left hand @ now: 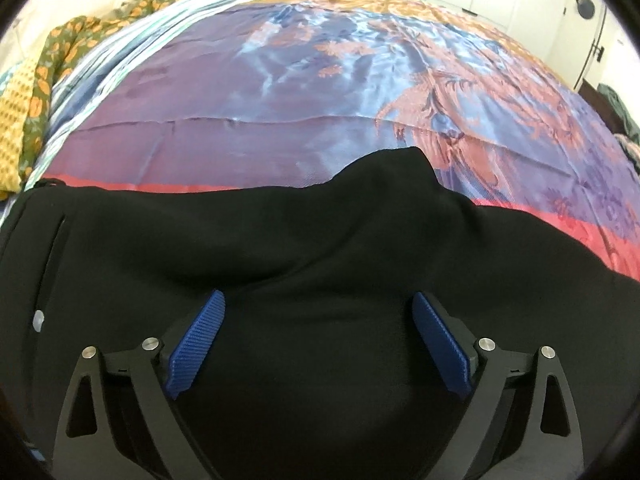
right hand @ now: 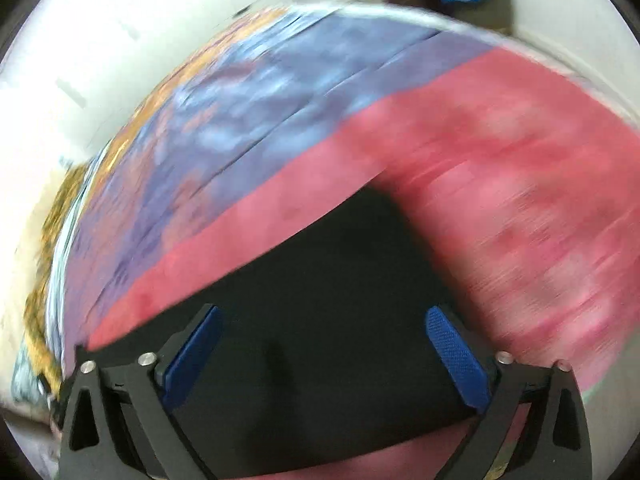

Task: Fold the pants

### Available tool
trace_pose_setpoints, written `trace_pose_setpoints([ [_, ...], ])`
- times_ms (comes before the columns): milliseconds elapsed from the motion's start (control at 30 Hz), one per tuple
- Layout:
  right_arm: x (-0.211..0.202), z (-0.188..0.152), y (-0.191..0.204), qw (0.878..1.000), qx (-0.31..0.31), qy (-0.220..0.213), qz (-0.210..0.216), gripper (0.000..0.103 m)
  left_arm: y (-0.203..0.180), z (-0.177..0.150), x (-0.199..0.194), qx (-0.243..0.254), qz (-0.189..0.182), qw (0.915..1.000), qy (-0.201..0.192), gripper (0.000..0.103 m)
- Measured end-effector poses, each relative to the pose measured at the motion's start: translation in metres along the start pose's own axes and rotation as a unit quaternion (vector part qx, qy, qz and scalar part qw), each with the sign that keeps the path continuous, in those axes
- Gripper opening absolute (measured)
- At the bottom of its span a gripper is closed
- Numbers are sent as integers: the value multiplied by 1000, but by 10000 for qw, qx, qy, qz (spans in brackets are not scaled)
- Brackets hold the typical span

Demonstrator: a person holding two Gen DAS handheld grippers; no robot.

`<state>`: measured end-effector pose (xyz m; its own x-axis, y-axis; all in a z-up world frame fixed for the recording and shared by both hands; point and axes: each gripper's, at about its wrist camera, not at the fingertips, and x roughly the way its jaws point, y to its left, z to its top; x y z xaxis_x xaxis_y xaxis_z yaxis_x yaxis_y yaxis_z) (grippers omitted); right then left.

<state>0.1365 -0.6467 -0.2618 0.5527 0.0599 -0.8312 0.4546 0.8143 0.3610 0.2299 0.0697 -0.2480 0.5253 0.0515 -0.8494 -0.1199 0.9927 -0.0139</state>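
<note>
Black pants (left hand: 304, 248) lie spread across the near part of a bed, with a peaked fold rising toward the far side and a small white button at the left. My left gripper (left hand: 318, 304) hovers over the pants, its blue pads (left hand: 198, 344) wide apart and nothing pressed between them. In the blurred right wrist view, one end of the black pants (right hand: 320, 288) lies on the pink band of the bedspread. My right gripper (right hand: 324, 316) stands open above that end, blue pads (right hand: 456, 352) spread wide.
The bed is covered by a shiny blue, purple and orange bedspread (left hand: 280, 80) with a pink border (right hand: 500, 168). A green and orange floral quilt (left hand: 60, 60) is bunched at the far left. White walls and cupboards stand behind the bed.
</note>
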Motion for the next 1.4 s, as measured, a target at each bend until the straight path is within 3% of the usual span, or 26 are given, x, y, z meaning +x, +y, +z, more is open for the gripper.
trace_pose_setpoints([
  [33, -10, 5, -14, 9995, 168, -73, -239, 95, 0, 0, 1, 0, -5, 10000, -4, 96],
  [67, -17, 6, -22, 9992, 313, -164, -160, 95, 0, 1, 1, 1, -10, 10000, -5, 96],
  [200, -54, -9, -55, 9867, 1244, -546, 892, 95, -1, 0, 1, 39, 26, 10000, -32, 97],
  [367, -47, -58, -60, 9564, 2118, -173, 2003, 95, -1, -1, 1, 53, 40, 10000, -39, 97],
  [433, -38, -65, -55, 9502, 2193, -33, 2215, 95, -1, -1, 1, 58, 44, 10000, -39, 97],
  [533, -21, -61, -48, 9586, 1961, 41, 2062, 94, -1, -1, 1, 53, 43, 10000, -38, 97],
  [700, -5, -35, -51, 9730, 1633, -275, 1610, 90, -2, -1, 1, 54, 50, 10000, -49, 97],
  [833, 7, -29, -55, 9697, 1600, -164, 1837, 89, -3, -2, 1, 59, 49, 9999, -70, 97],
  [900, 10, -27, -56, 9649, 1453, 18, 2186, 88, -4, -3, 1, 62, 49, 9999, -85, 98],
  [1000, 14, -29, -53, 9548, 1255, 385, 2667, 76, -4, -3, 1, 72, 60, 9999, -106, 98],
  [1100, 17, -30, -46, 9554, 1202, 452, 2660, 75, -4, -3, 1, 82, 75, 9999, -119, 98],
  [1300, 35, -35, -8, 9396, 1195, 866, 3089, 75, -4, -3, 1, 79, 69, 9999, -118, 98],
  [1333, 34, -37, -1, 9420, 1122, 903, 3033, 75, -4, -3, 1, 79, 68, 9999, -122, 98],
  [1400, 26, -38, 8, 9618, 931, 628, 2496, 74, -4, -3, 1, 80, 68, 9999, -132, 98],
])
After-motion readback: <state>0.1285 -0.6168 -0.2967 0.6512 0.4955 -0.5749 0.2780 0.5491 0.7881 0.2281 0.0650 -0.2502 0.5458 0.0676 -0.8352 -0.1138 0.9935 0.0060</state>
